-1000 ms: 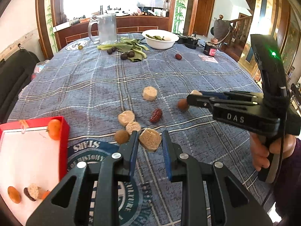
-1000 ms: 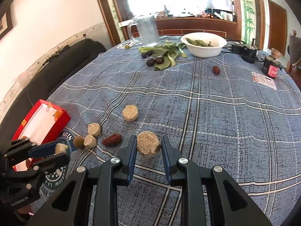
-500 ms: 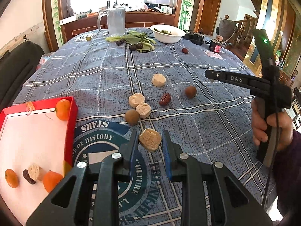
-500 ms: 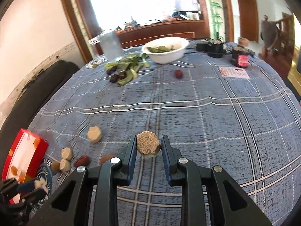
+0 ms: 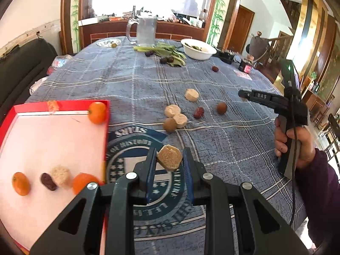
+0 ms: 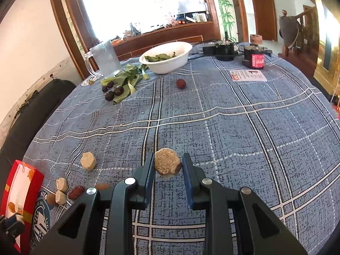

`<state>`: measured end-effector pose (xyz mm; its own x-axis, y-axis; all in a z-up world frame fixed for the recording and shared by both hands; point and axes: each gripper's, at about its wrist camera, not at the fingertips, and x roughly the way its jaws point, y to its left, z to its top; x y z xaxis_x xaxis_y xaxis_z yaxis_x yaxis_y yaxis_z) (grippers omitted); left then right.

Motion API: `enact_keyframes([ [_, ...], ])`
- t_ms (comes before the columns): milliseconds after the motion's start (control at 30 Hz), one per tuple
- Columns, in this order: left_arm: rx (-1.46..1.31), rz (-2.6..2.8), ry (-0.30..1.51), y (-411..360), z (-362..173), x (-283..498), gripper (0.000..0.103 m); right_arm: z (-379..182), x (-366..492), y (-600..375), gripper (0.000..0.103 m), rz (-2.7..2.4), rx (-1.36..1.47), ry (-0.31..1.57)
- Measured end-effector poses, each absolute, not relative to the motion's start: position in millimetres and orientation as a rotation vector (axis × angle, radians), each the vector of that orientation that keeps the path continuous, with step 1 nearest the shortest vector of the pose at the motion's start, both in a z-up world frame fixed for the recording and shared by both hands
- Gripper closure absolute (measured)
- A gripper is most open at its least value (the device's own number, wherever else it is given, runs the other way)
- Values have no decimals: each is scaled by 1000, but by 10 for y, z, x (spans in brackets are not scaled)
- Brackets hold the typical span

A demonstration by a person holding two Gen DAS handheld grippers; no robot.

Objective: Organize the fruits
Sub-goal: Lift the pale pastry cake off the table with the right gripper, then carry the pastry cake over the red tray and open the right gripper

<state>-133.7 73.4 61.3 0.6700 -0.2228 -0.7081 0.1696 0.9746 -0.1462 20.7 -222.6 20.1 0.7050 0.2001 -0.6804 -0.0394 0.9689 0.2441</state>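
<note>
Left wrist view: a tan hexagonal cake [image 5: 169,157] is clamped between the closed jaws of the left gripper [image 5: 169,161], above the round emblem [image 5: 136,148] on the tablecloth, with the red tray [image 5: 53,140] at 9 o'clock. Shown only here are the tray's oranges and the lettering "DAS" on the right gripper [image 5: 244,94] at 2 o'clock. Right wrist view: a second tan cake [image 6: 167,163] is pinched by that gripper, and a white leaflet [image 6: 248,75], its print unreadable, is seen only there.
</note>
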Motion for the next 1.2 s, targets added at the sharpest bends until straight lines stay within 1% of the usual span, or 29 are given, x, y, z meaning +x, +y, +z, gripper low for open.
enact_keyframes([
  [67,-83,-209,789,849,677,-1385,76,212,200,-2163,78,167,255,823],
  [167,-95,-170,758,1063,773,-1468,76,318,102,-1913,78,216,218,814],
  [400,-134,5,710,1698,914,-1566,76,629,-248,-736,79,490,111,771],
  [567,-173,108,716,2095,889,-1524,76,705,-415,46,79,683,81,794],
  [700,-192,163,737,2281,796,-1469,76,628,-480,473,79,743,53,822],
  [867,-199,196,769,2391,706,-1385,76,478,-473,689,79,747,33,869],
  [1100,-190,216,832,2420,583,-1282,76,242,-423,856,79,734,17,988],
  [1200,-183,218,853,2407,548,-1268,76,226,-481,883,79,737,-23,971],
])
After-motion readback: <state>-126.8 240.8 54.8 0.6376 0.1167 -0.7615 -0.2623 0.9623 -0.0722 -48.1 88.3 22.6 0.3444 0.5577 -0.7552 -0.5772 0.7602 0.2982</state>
